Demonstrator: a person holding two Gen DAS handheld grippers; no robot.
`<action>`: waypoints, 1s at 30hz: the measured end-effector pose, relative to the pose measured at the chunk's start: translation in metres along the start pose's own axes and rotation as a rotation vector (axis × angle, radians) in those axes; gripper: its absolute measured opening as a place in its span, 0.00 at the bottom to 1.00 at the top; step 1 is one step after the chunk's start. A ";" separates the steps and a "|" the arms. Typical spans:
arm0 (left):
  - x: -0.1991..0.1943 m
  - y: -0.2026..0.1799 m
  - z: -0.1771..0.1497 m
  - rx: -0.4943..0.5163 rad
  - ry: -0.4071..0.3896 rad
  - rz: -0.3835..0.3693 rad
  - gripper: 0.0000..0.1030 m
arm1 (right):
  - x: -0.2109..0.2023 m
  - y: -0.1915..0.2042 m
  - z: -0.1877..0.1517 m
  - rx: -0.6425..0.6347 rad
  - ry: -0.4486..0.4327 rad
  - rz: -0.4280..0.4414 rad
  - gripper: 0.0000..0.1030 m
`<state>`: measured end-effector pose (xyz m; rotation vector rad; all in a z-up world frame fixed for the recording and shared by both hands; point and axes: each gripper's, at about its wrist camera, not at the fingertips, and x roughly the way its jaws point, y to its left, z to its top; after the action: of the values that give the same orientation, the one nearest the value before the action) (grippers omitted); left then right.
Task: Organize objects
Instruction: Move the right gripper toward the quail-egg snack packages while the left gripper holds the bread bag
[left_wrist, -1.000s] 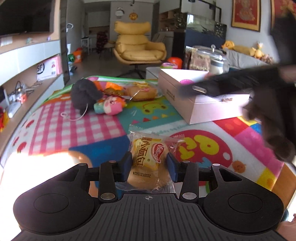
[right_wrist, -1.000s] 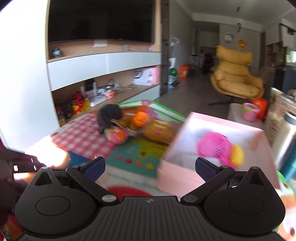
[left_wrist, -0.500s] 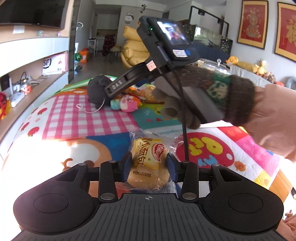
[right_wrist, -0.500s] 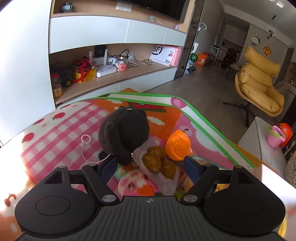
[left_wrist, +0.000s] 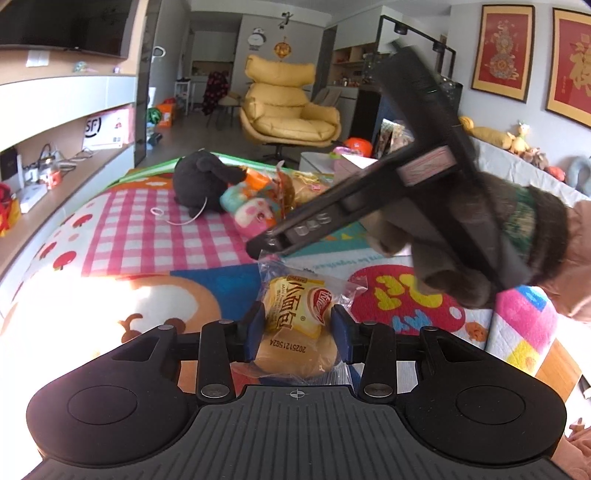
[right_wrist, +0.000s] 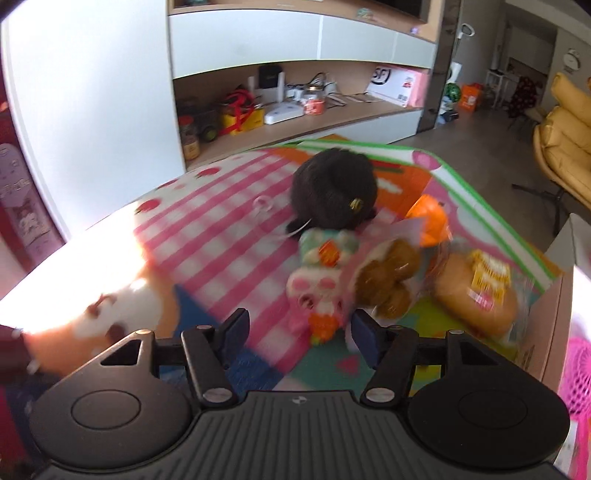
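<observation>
My left gripper is shut on a small packaged bread, held just over the colourful play mat. In the left wrist view a gloved hand carries my right gripper down toward a pile of toys. In the right wrist view my right gripper has its jaws closing, with a pink-and-white plush toy between them, nearer the right finger; the pads do not press on it. Behind it sit a black plush, a bag of brown cookies, an orange toy and a wrapped bun.
A pink box stands at the right of the mat with a pink mesh ball inside. Low shelves with clutter run along the wall on the left. A yellow armchair stands beyond the mat.
My right gripper has swung from over the pink box to the toy pile, dropped lower, and its jaws have narrowed around the pink-and-white plush. My left gripper keeps its hold on the bread.
</observation>
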<state>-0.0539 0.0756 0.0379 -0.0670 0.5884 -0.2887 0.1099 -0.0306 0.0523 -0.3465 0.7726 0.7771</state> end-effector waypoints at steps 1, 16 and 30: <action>0.000 0.000 0.000 0.001 0.003 -0.002 0.42 | -0.006 -0.001 -0.002 0.016 -0.010 0.005 0.59; -0.002 0.002 -0.003 -0.013 0.000 -0.015 0.42 | -0.002 -0.042 0.008 0.330 -0.105 -0.084 0.81; -0.005 0.011 -0.002 -0.063 -0.001 -0.023 0.42 | 0.034 -0.059 0.013 0.489 -0.036 0.060 0.60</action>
<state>-0.0560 0.0877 0.0368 -0.1344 0.5959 -0.2922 0.1754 -0.0470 0.0368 0.1302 0.9124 0.6227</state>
